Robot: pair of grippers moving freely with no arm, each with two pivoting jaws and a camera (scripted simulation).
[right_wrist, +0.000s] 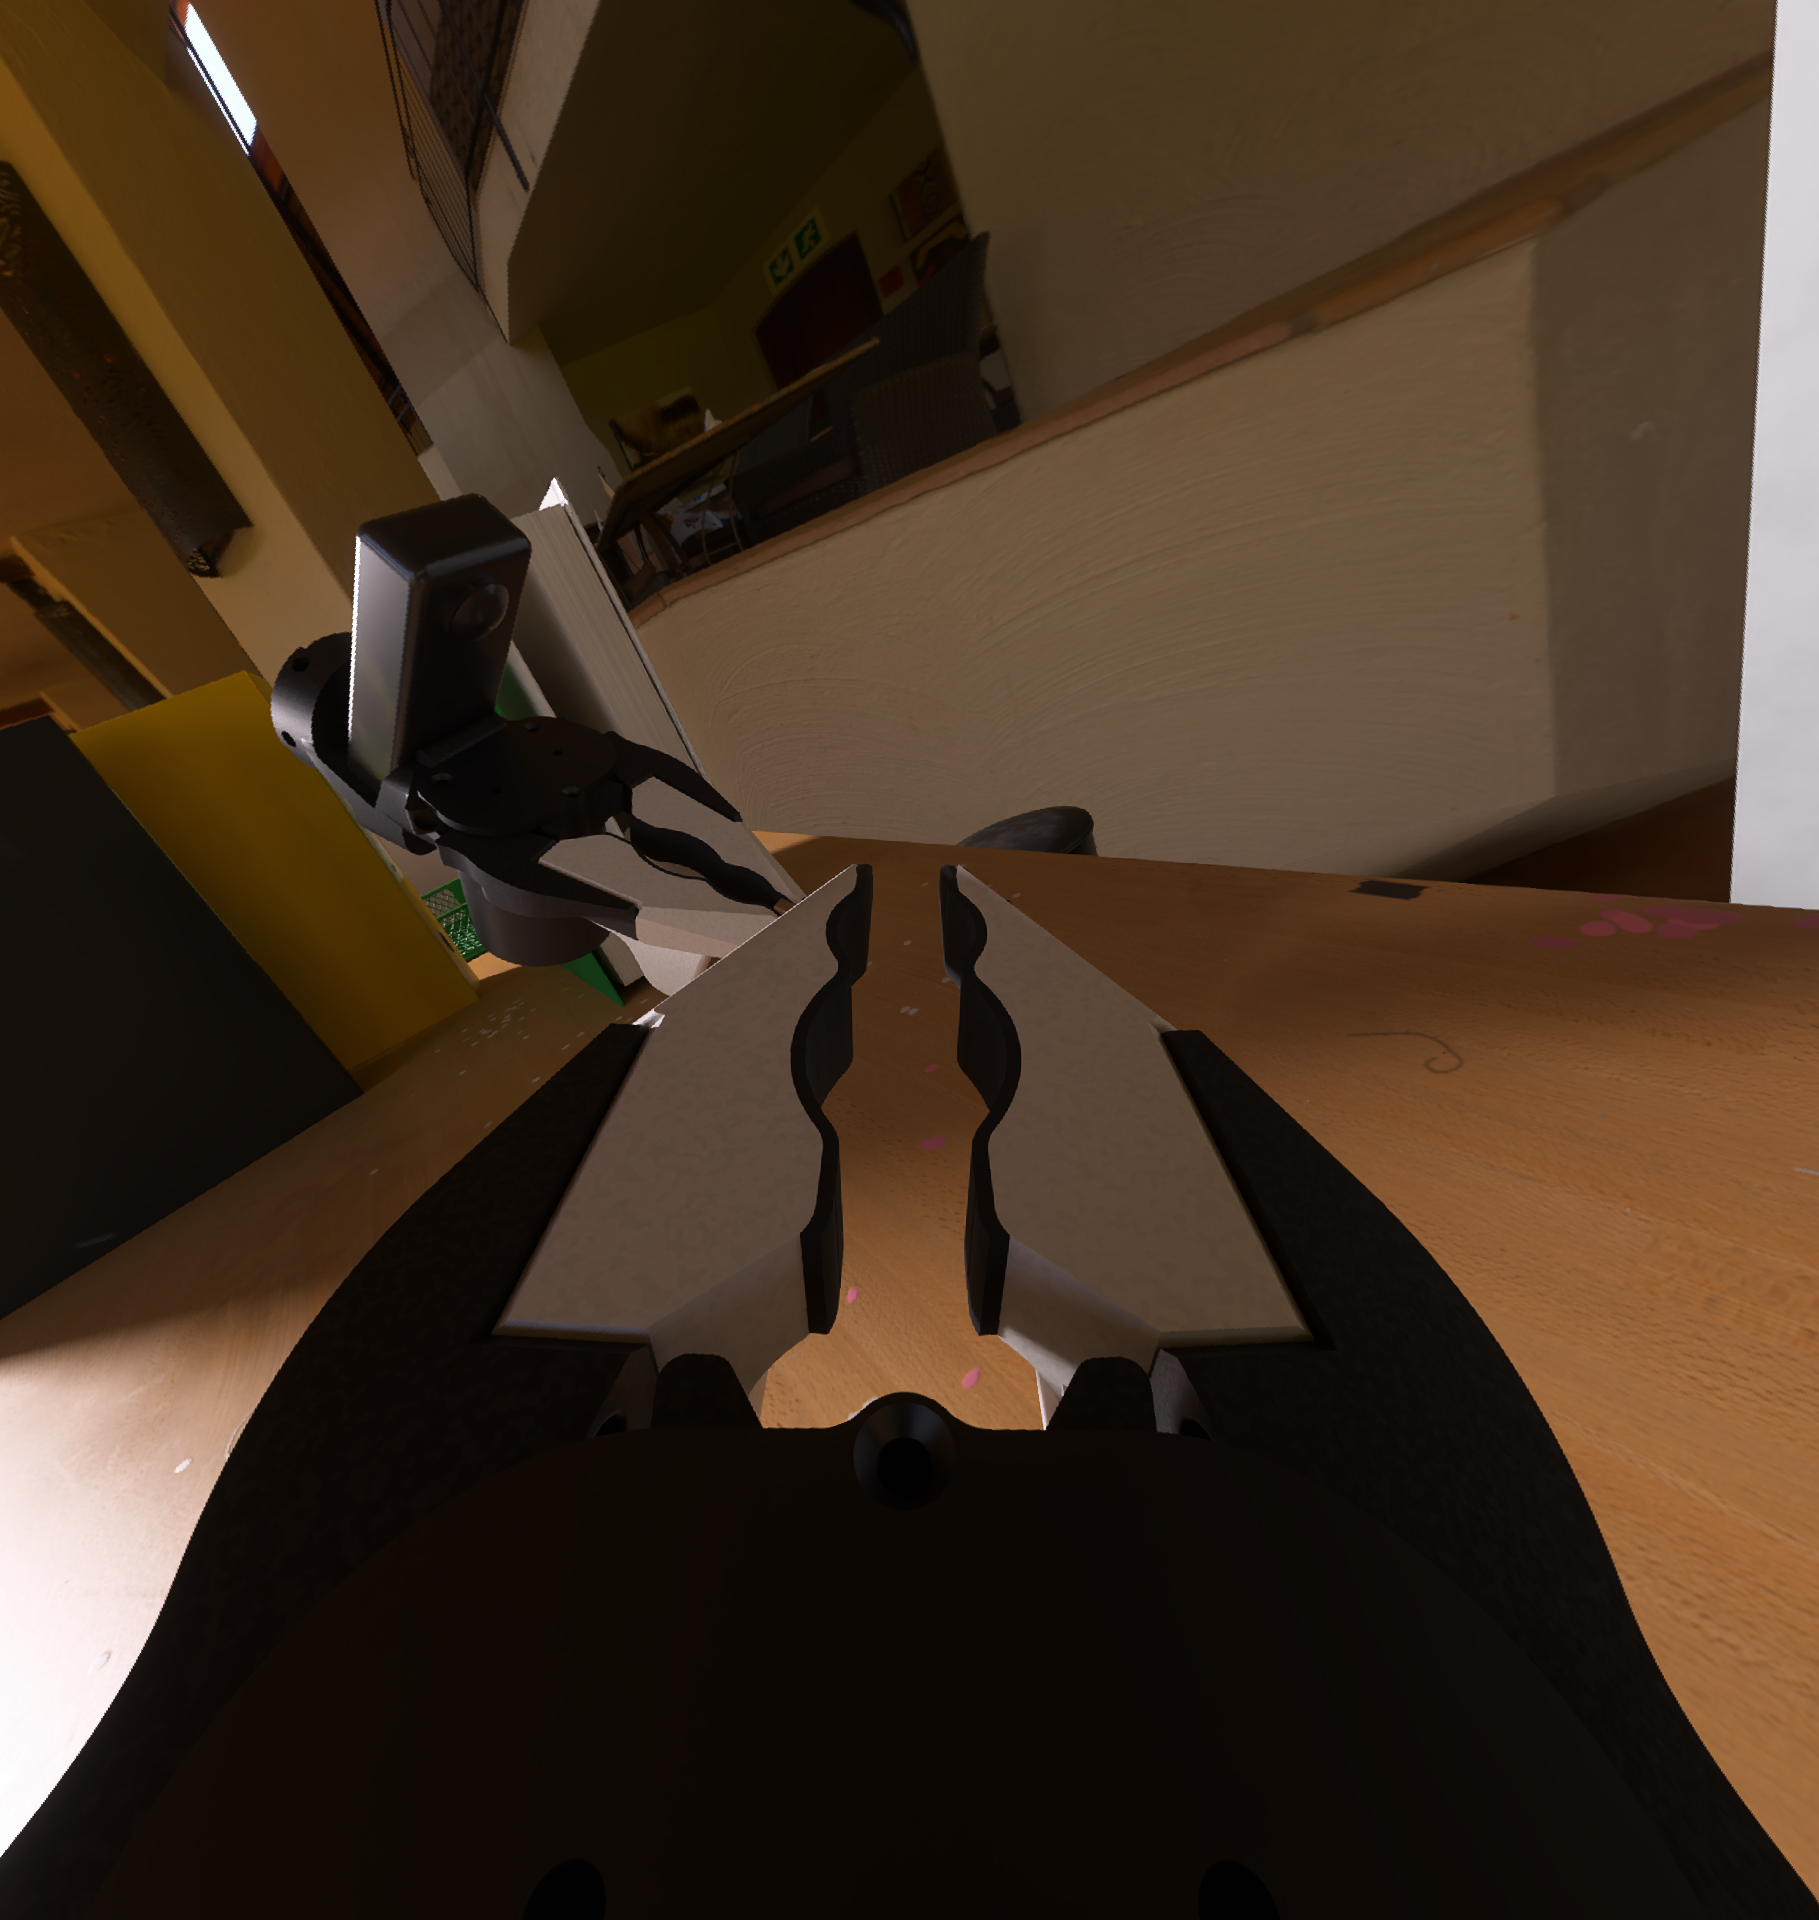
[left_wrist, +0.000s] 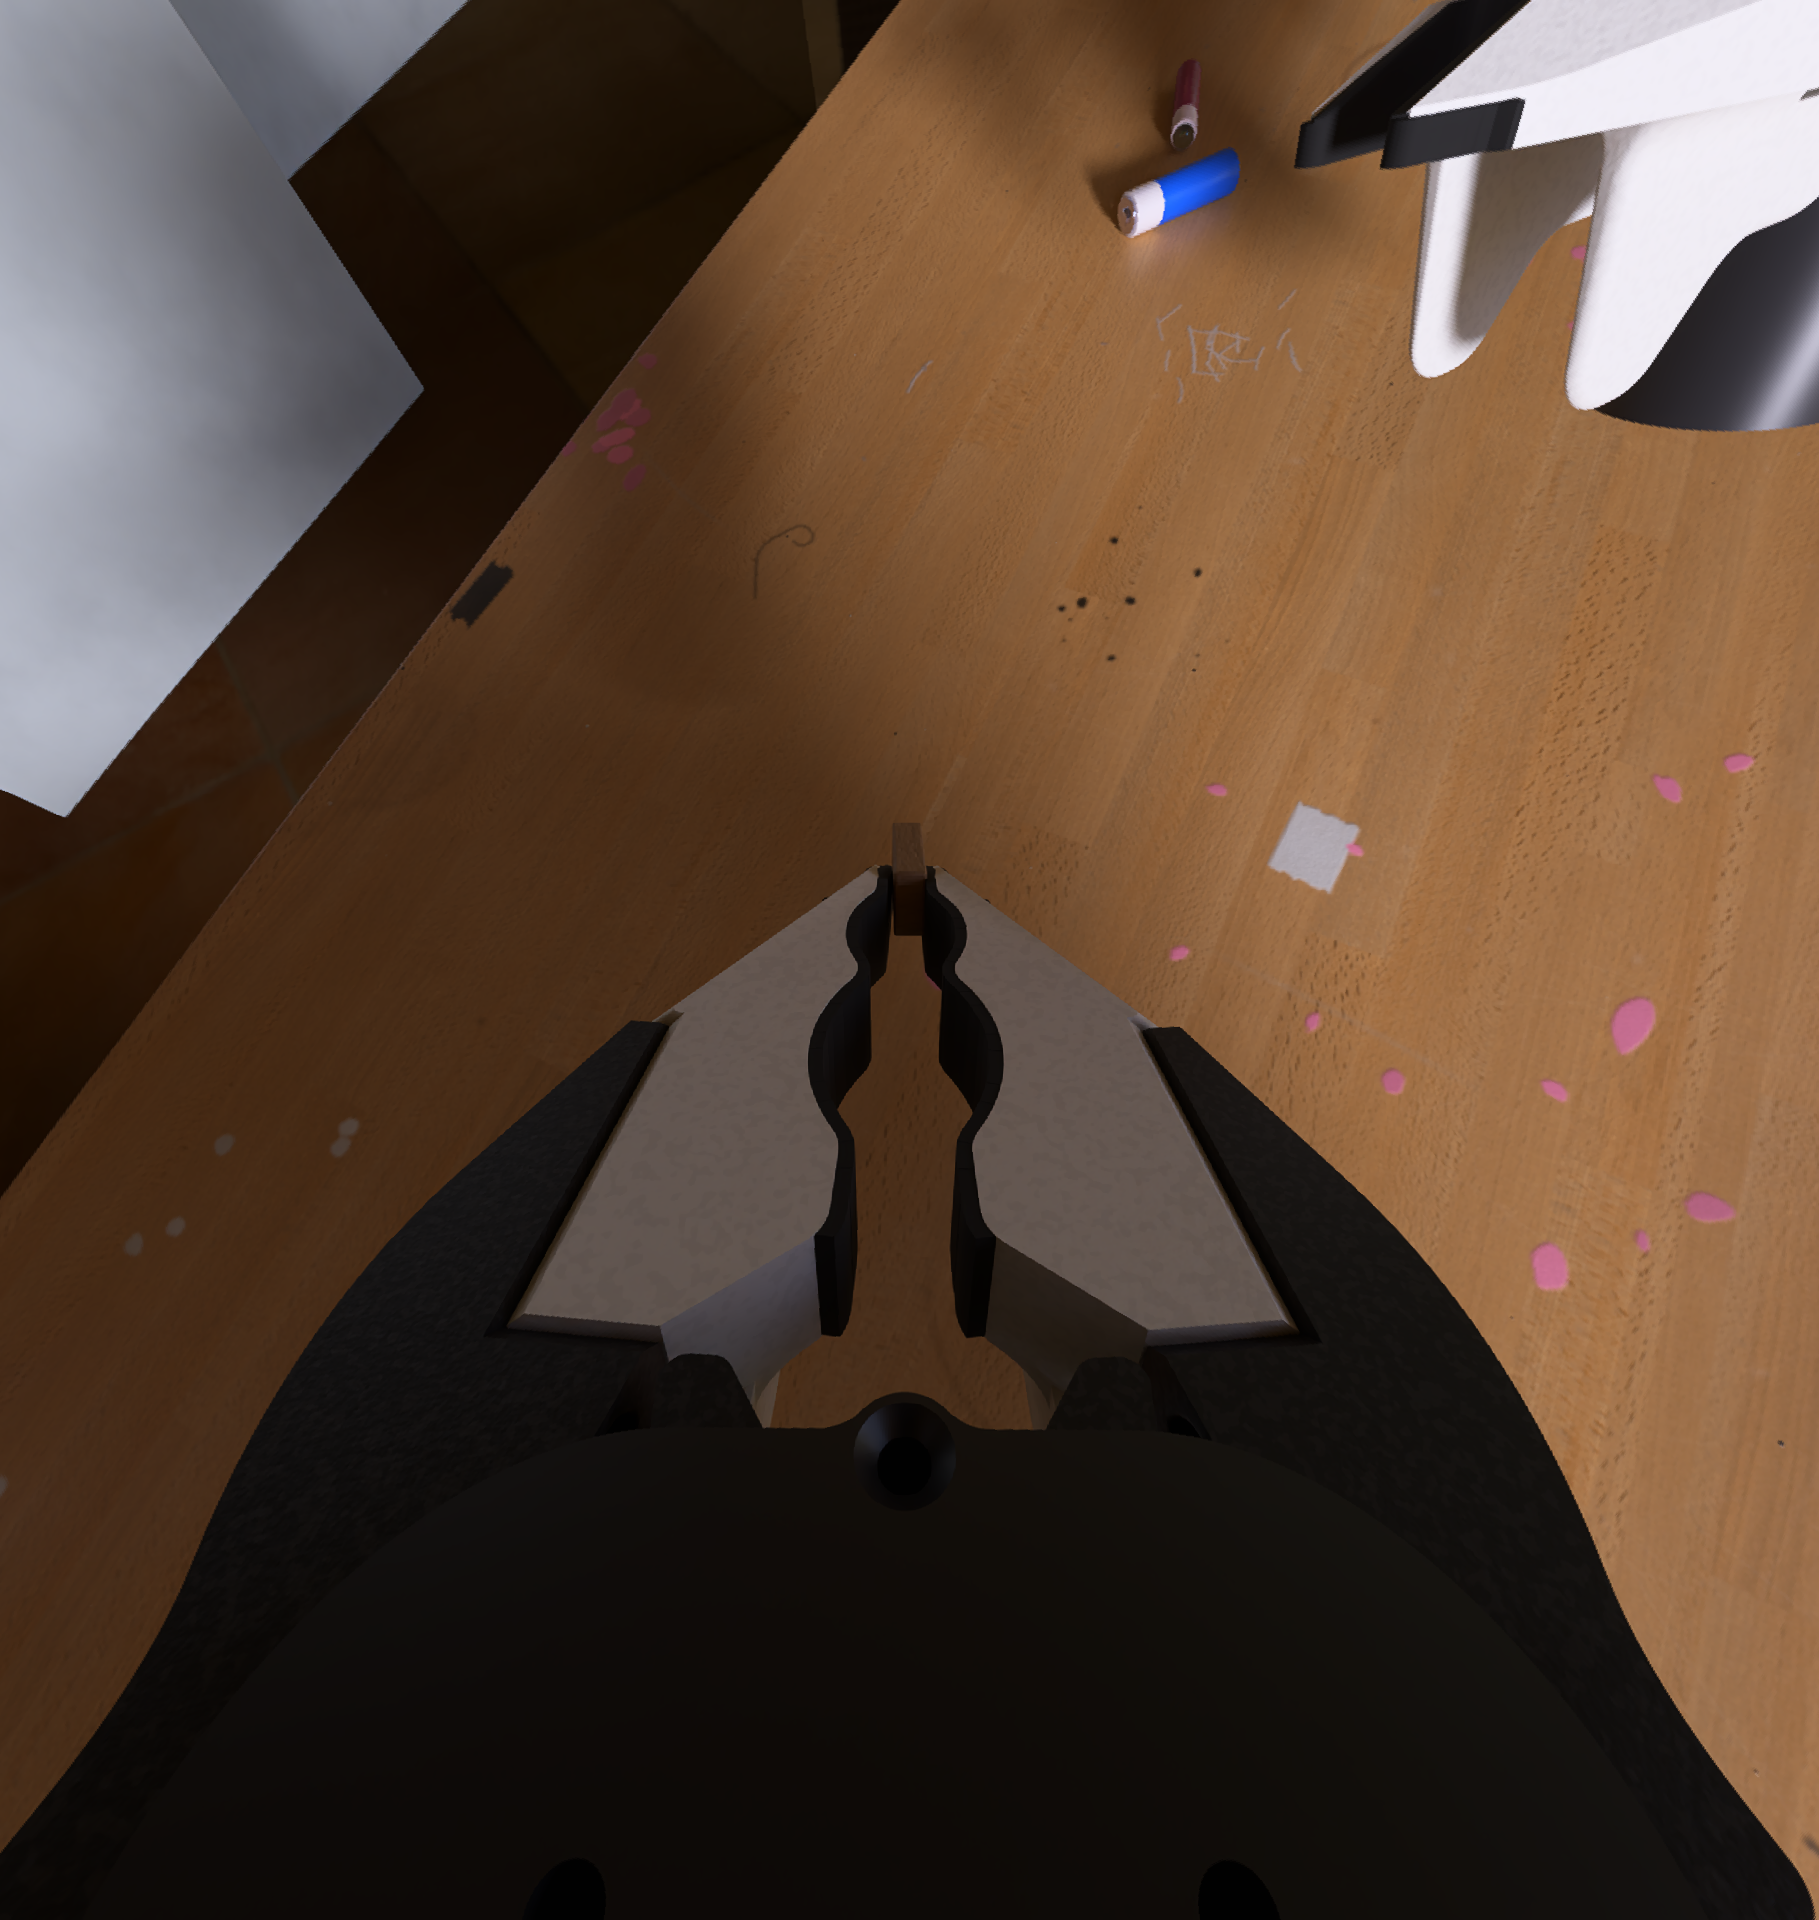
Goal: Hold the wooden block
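Note:
The wooden block is small and brown and sits pinched between the tips of my left gripper, above the wooden table. The left gripper is shut on it. In the right wrist view the left gripper shows at the left, over the table, its tips closed; the block is too small to make out there. My right gripper is open and empty, its fingers a small gap apart, pointing low across the table. It also shows at the top right of the left wrist view.
A blue and white battery and a small dark red cylinder lie at the far end of the table. The table's left edge drops to the floor. Yellow and black boxes stand at the left in the right wrist view.

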